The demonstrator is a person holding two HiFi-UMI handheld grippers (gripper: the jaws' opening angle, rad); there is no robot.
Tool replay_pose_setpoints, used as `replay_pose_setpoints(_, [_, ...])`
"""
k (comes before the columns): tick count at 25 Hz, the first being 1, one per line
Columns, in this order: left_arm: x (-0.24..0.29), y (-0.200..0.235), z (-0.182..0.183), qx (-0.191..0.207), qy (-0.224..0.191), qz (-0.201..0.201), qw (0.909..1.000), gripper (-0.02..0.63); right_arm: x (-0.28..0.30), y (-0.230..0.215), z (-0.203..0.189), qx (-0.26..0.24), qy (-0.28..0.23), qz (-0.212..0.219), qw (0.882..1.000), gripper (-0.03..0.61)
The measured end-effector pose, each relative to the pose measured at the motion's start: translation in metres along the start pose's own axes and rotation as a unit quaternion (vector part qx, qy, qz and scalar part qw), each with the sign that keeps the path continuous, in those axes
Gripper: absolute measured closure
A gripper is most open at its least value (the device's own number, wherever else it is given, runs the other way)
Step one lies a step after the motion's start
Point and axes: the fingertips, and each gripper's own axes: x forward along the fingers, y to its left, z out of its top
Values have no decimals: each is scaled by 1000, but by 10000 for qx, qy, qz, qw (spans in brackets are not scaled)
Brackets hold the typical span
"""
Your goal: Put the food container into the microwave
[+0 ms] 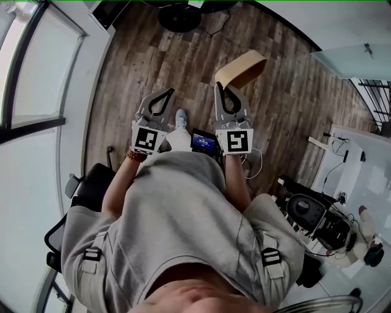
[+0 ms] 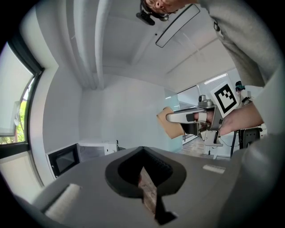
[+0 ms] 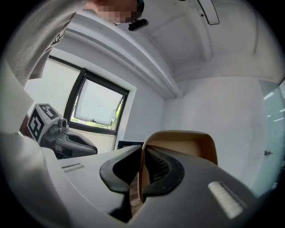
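A tan paper food container (image 1: 241, 68) hangs over the wooden floor, with my right gripper (image 1: 225, 93) shut on its near wall. In the right gripper view that wall (image 3: 140, 178) runs between the jaws and the open box (image 3: 187, 149) stands beyond them. My left gripper (image 1: 163, 98) is held level beside it, shut and empty; its jaws (image 2: 142, 151) meet at the tips. From the left gripper view the container (image 2: 170, 127) is off to the right, and a white microwave (image 2: 64, 161) with a dark door sits far off at lower left, door closed.
A black office chair (image 1: 85, 186) stands at my left by the window wall. A desk with cables and gear (image 1: 333, 214) is at the right. A black chair base (image 1: 179, 17) lies ahead on the wooden floor. A small lit screen (image 1: 203, 142) hangs at my waist.
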Motion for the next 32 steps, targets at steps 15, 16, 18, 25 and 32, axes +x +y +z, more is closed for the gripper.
replay_pose_setpoints(15, [48,31,1,45,423,1217,9916,615,75,-52,-34,322,-397,1080,9928,545])
replay_pose_setpoints(16, [48,34,0,42,448,1274,9908,615,78,-48,-37,299,-328,1162,9922,545])
replay_pose_setpoints(18, [45,42,1,-9,471,1409,9889,615,87,-37,-45,413,-195,1336,9900,545])
replay_pose_setpoints(25, [57,48,-8,-246,308,1354,9900,615,95,-24,-46,668,-84,1539,9858,545])
replay_pose_setpoints(32, [98,65,-1,-364,-68,875,9955,615,98,-50,-37,904,-86,1020,9906,545])
